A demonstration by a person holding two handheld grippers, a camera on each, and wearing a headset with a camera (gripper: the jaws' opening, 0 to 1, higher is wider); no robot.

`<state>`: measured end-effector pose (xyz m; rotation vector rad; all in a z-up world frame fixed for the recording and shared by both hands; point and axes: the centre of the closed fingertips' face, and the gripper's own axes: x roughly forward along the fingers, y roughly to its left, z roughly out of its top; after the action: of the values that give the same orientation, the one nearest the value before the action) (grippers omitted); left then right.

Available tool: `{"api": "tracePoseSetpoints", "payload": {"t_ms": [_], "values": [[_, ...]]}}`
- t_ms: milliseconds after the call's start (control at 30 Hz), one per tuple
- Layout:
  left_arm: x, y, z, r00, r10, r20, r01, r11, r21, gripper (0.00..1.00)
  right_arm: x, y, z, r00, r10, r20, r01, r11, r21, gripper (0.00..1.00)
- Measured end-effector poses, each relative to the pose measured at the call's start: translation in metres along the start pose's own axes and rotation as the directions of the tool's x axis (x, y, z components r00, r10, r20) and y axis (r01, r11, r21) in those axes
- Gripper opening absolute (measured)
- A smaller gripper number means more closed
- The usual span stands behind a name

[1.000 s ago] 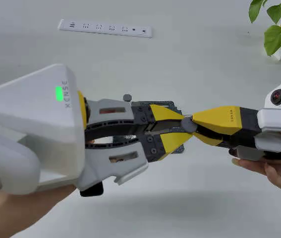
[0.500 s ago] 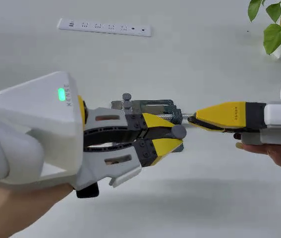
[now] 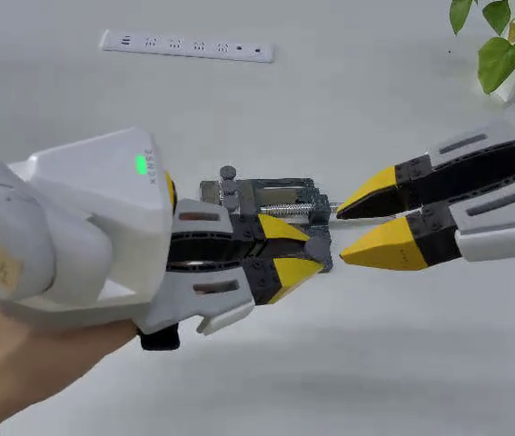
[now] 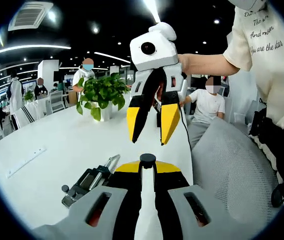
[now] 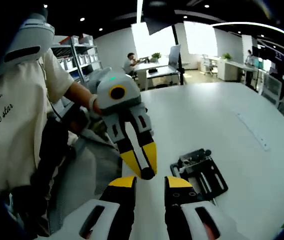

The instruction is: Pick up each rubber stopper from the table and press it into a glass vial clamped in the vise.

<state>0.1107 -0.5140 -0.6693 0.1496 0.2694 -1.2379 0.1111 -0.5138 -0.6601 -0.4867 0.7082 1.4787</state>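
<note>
My left gripper [image 3: 311, 255] is shut on a dark grey rubber stopper [image 3: 317, 245], held at its tips above the table. In the left gripper view the stopper [image 4: 147, 160] sits pinched at the end of the left gripper [image 4: 147, 169]. Facing it, my right gripper [image 3: 346, 234] stands open, with nothing between its yellow fingers. The right gripper [image 5: 150, 183] looks at the left gripper's tips and the stopper [image 5: 147, 174]. Behind the tips, the small metal vise [image 3: 271, 195] rests on the white table with a stoppered vial [image 3: 228, 174] at its left end.
A white power strip [image 3: 187, 45] lies at the far side of the table. A potted plant [image 3: 495, 50] stands at the back right. The person's torso and a mesh chair [image 4: 232, 160] are close behind the grippers.
Both grippers met at the stopper a second ago. The right gripper has let go, drawn back to the right and opened. The left gripper keeps the stopper.
</note>
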Motion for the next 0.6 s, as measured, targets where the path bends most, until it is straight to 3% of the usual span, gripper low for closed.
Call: {"api": "tracePoseSetpoints", "payload": {"t_ms": [100, 233, 333, 500, 600], "values": [[0.002, -0.003, -0.001, 0.9999, -0.010, -0.011, 0.010, 1.000, 0.001, 0.05, 0.002, 0.006, -0.003, 0.9969, 0.001, -0.078, -0.009, 0.995, -0.099, 0.16], [0.003, -0.005, -0.004, 0.9994, -0.024, -0.026, 0.024, 1.000, -0.011, 0.05, 0.005, 0.013, -0.004, 0.9909, 0.016, -0.134, -0.038, 0.985, -0.168, 0.14], [0.005, -0.006, -0.005, 0.9989, -0.027, -0.039, 0.026, 0.999, -0.020, 0.05, 0.008, 0.015, -0.010, 0.9811, 0.004, -0.193, -0.051, 0.969, -0.242, 0.14], [0.006, -0.007, -0.005, 0.9984, -0.037, -0.043, 0.036, 0.999, -0.028, 0.05, 0.012, 0.014, -0.007, 0.9764, 0.000, -0.216, -0.062, 0.958, -0.279, 0.13], [0.008, -0.007, -0.004, 0.9980, -0.045, -0.044, 0.044, 0.999, -0.033, 0.05, 0.013, 0.014, -0.008, 0.9692, 0.000, -0.246, -0.082, 0.943, -0.322, 0.12]]}}
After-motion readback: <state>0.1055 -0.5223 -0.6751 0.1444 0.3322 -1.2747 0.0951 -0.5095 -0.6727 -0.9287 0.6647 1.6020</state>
